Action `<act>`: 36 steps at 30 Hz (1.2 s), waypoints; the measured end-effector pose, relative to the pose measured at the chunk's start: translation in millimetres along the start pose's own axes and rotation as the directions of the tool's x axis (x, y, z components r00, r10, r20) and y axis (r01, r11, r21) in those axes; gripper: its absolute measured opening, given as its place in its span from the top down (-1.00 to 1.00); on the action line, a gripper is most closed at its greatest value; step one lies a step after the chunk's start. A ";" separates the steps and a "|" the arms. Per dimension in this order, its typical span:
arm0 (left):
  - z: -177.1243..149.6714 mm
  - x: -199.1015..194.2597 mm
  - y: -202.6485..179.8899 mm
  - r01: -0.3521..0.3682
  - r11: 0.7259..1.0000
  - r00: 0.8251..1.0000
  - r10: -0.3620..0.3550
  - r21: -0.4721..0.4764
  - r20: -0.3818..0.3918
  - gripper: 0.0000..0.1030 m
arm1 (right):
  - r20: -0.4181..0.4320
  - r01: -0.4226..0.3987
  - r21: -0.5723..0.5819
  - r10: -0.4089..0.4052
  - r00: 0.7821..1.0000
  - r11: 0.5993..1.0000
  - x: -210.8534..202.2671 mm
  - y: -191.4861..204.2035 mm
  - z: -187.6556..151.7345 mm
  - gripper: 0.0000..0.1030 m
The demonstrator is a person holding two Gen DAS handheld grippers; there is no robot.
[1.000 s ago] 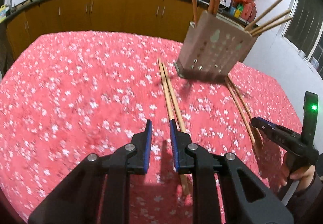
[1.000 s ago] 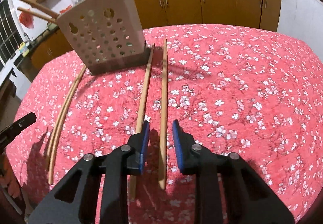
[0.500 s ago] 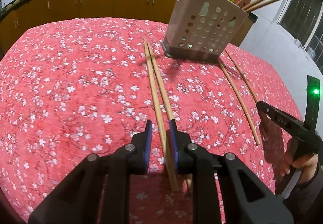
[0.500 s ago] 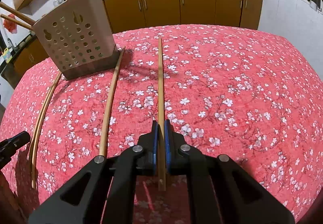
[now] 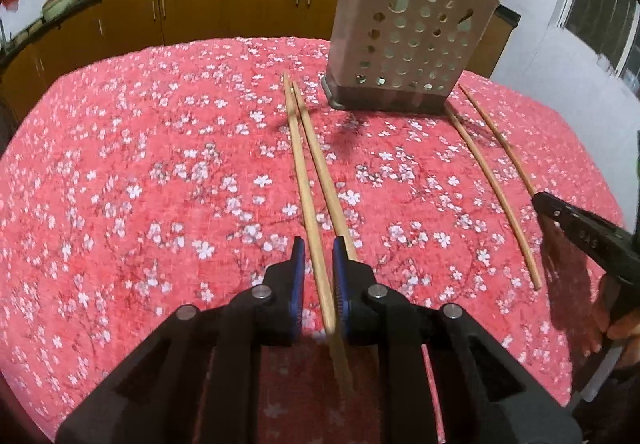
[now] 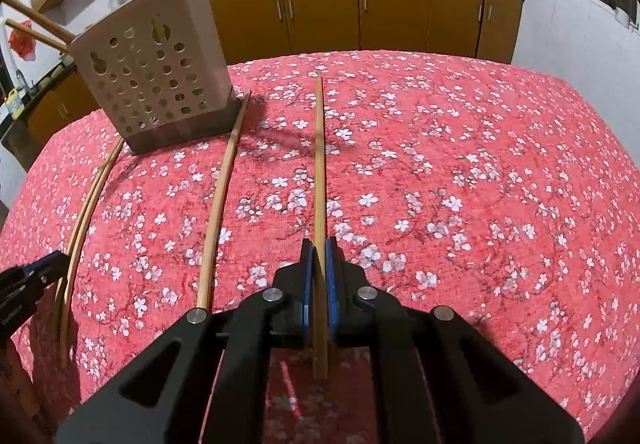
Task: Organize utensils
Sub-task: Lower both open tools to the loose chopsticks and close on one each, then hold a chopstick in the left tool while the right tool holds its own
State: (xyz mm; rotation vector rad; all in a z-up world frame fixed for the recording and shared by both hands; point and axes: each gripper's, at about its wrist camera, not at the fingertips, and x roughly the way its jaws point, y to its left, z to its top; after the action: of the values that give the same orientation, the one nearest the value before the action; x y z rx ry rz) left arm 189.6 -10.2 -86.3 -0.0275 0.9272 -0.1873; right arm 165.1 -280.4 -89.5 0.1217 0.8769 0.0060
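Four slim round wooden chopsticks on the desk, in two pairs. Right gripper (image 6: 319, 262) fingers clenched on one chopstick (image 6: 319, 172), tip toward 12 o'clock; partner chopstick (image 6: 221, 196) loose at 10 o'clock. Left gripper (image 5: 318, 264) fingers parted, straddling one stick of the other pair (image 5: 306, 180), not pinching. Perforated beige plastic holder (image 5: 408, 40) at 1 o'clock, upright, six more sticks inside. Red flowered cloth (image 5: 160, 172) over the desk, nubbly.

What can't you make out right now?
- Left wrist view: second chopstick near end, hidden under left gripper finger.
- Both views: tops of chopsticks in the holder, cut by top edge.
- Right wrist view: whether right gripper chopstick touches the cloth.
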 end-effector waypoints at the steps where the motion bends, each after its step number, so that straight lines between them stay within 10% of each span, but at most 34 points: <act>1: 1.0 1.5 -2.0 -0.014 1.000 1.000 0.014 0.010 0.005 0.70 | 0.001 0.000 -0.001 0.000 1.000 1.000 -0.6 0.5 -0.4 0.85; 11: 19.0 8.5 32.5 -0.091 0.996 0.996 0.091 -0.012 0.009 0.84 | 0.009 0.003 -0.023 -0.002 1.000 1.000 1.1 -0.1 2.1 0.85; 36: 20.1 3.7 64.5 -0.020 0.997 0.999 0.024 -0.080 0.044 0.81 | 0.020 0.005 0.010 -0.006 1.000 1.000 13.1 -9.1 11.0 0.84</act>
State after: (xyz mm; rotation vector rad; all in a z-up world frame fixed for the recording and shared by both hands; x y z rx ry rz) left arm 217.5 51.4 -83.8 -0.0949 0.8892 -0.1287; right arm 181.5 -289.9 -93.6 0.1280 0.8576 -0.0046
